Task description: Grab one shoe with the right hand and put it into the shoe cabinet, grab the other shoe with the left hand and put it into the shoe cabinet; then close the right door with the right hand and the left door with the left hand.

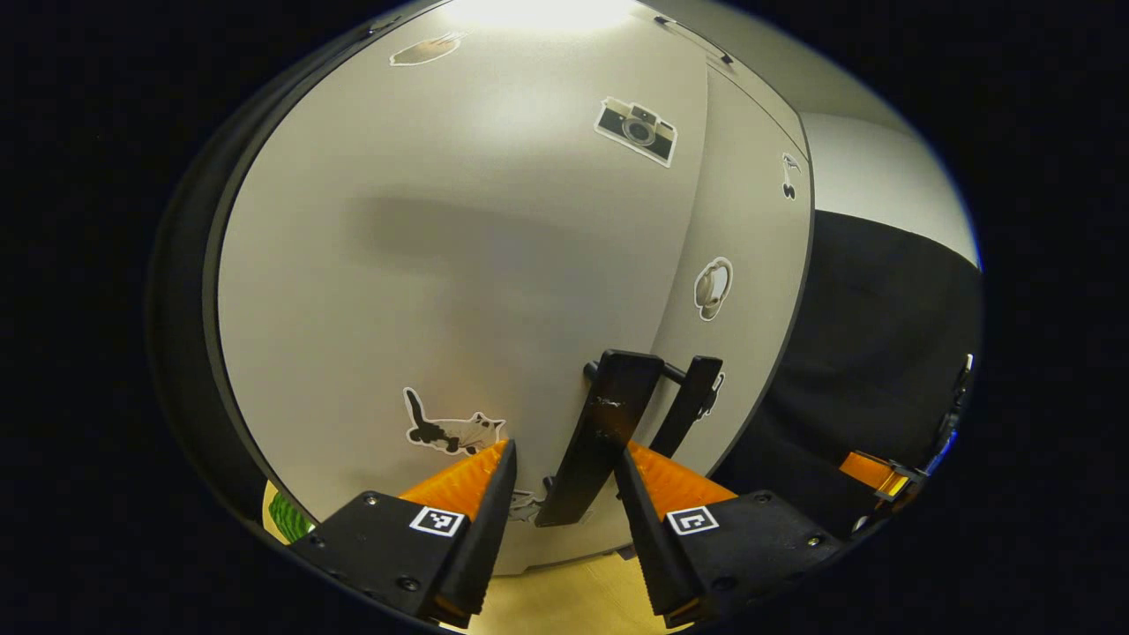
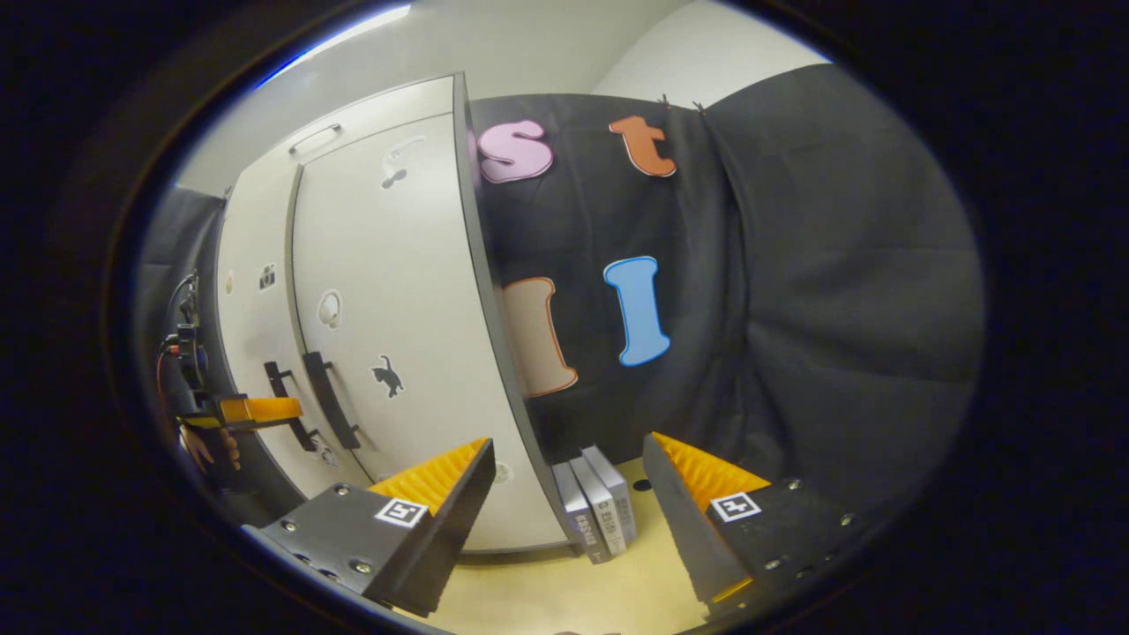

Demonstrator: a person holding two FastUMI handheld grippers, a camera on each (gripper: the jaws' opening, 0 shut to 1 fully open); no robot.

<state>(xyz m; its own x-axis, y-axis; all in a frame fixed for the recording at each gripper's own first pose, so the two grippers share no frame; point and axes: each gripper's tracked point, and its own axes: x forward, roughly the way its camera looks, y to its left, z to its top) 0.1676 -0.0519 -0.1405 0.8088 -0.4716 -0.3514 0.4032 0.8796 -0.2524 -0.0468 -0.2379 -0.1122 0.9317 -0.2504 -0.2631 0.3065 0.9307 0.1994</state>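
The pale shoe cabinet's two doors stand side by side and look shut: the left door (image 1: pixel 459 265) and the right door (image 1: pixel 750 229), each with stickers. My left gripper (image 1: pixel 564 450) is open, its fingers standing on either side of the left door's black bar handle (image 1: pixel 609 423) without pressing on it. The right door's handle (image 1: pixel 692 406) is just beyond. In the right gripper view the cabinet (image 2: pixel 397 291) is at the left, and the left gripper (image 2: pixel 265 410) reaches its handles (image 2: pixel 331 410). My right gripper (image 2: pixel 569 441) is open and holds nothing, off the cabinet's right side.
Three grey boxes (image 2: pixel 595 503) stand on the yellowish floor (image 2: pixel 564 582) against the cabinet's right side. Black cloth (image 2: pixel 794 309) walls the space to the right. The other gripper (image 1: pixel 882 476) shows at the far right of the left gripper view.
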